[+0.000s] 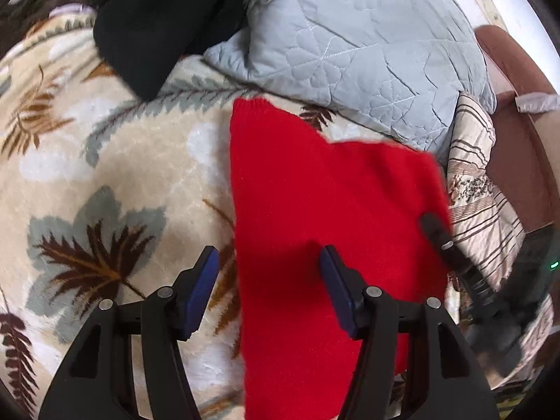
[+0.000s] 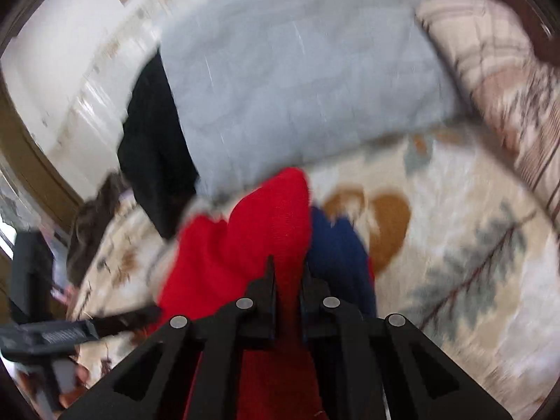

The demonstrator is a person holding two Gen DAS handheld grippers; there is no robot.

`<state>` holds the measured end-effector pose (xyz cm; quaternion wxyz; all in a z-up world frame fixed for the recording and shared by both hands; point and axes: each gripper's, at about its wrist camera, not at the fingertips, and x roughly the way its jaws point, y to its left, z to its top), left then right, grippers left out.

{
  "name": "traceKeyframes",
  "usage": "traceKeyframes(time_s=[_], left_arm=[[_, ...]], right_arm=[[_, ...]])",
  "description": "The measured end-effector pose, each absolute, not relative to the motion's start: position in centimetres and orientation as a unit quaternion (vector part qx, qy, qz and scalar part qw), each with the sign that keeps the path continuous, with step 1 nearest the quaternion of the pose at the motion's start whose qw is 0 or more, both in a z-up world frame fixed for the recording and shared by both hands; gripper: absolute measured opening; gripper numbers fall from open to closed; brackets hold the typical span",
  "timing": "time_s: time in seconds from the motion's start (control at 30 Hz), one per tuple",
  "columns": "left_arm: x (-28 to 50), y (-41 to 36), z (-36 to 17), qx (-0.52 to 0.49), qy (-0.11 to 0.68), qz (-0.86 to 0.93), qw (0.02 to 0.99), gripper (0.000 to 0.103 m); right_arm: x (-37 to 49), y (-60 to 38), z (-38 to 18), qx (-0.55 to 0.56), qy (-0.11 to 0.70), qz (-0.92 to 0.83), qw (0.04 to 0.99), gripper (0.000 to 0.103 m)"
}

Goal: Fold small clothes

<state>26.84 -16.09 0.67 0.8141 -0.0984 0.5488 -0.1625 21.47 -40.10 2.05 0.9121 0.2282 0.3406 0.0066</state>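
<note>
The left gripper hangs with its two blue-padded fingers spread wide and nothing between them, poised over the near-left edge of the bright red knitted garment; one pad sits above the cream fleece blanket with the brown and grey leaf print, the other above the red knit itself. The garment lies mostly flat on that blanket ahead of the fingers, its far edge reaching toward the pale grey quilted pillow, with a black cloth heaped beyond and to the left. The right gripper has its fingers drawn nearly together and pinching a raised fold of the same red knit, which bunches up just ahead of the tips; a dark blue patch shows beside it on the right, though the blur hides whether it is a lining or another piece. In the left camera that gripper appears as a dark smeared shape at the garment's right edge. I judge that a fold is in hand, the right side being lifted to carry across. The next move probably calls for bringing the pinched edge over toward the left edge, laying it square, while the open left fingers either pin or grasp the near edge so the knit does not drag along the fleece.
</note>
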Motion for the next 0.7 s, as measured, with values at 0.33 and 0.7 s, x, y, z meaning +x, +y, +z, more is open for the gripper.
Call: traceKeyframes(time_s=[0.33, 0.7], left_arm=[[26.5, -17.2, 0.3, -0.071, 0.545, -0.15, 0.822, 0.063], [20.4, -14.8, -1.2, -0.105, 0.559, -0.163, 0.806, 0.065]], right_arm=[[20.9, -41.7, -0.4, 0.25, 0.399, -0.004, 0.882, 0.019], [14.5, -38.9, 0.4, 0.182, 0.389, 0.052, 0.901, 0.012]])
